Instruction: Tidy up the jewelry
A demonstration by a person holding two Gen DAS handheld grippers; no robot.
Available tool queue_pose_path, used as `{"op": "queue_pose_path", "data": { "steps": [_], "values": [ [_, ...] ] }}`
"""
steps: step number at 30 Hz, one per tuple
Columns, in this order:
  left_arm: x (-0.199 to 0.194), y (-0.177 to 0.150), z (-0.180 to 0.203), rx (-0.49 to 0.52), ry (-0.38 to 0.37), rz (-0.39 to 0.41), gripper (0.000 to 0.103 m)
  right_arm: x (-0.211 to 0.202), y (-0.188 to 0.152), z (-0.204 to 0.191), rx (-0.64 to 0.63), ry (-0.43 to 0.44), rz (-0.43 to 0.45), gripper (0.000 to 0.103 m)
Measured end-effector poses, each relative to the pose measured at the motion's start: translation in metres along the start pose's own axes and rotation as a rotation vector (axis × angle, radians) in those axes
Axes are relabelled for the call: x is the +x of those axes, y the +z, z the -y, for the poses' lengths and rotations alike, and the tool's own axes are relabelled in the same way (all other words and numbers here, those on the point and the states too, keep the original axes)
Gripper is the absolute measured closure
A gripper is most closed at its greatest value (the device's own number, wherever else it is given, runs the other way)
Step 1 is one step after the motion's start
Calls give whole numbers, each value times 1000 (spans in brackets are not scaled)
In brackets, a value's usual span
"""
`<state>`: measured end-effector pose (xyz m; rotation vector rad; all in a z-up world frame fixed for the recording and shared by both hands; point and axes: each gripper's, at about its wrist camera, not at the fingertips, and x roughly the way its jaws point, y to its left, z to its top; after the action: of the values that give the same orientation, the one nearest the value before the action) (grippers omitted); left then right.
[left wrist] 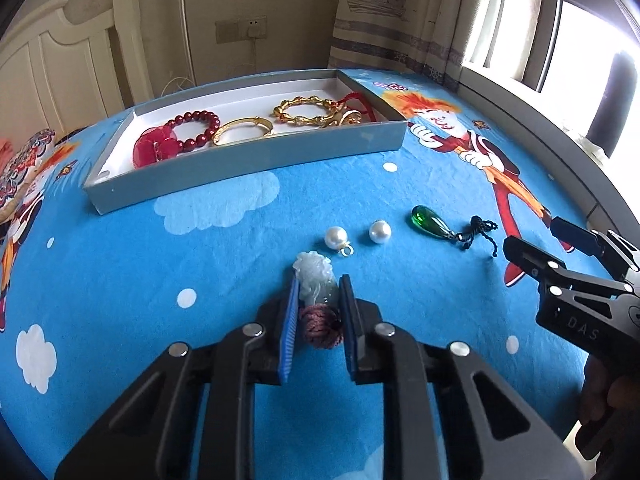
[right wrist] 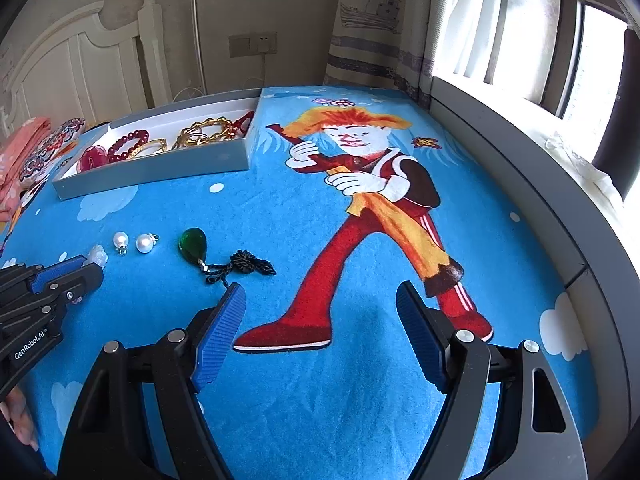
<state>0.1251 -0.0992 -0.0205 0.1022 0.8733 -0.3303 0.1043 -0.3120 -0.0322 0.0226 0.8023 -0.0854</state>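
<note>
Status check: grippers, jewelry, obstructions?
Left gripper shut on pale carved jade pendant. Right gripper open, empty. Grey jewelry box path unobstructed.

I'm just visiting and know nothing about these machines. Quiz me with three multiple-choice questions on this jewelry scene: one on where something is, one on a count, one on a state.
1. Where does the green pendant lie?
A. in the grey box
B. on the blue cloth, right of the pearls
C. in the right tool

2. How many loose pearls lie on the cloth?
A. one
B. two
C. four

3. How are the right tool's jaws?
A. wide open, empty
B. shut on a bangle
C. shut on a pearl

Answers: 1 B, it rests outside the grey box. 2 B, a pair sits side by side. 3 A, only cloth shows between its blue pads.
</note>
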Motion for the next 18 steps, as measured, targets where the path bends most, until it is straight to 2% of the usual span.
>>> {"op": "queue_pose_path", "data": {
  "steps": [12,18],
  "values": [
    [-6,-3,-30,-80,16,10,83,2,25,-37,-111,80,33,30],
    [-9,-6,-39,-101,16,13,83,17,33,-55,-179,106,-7,32]
  ]
}}
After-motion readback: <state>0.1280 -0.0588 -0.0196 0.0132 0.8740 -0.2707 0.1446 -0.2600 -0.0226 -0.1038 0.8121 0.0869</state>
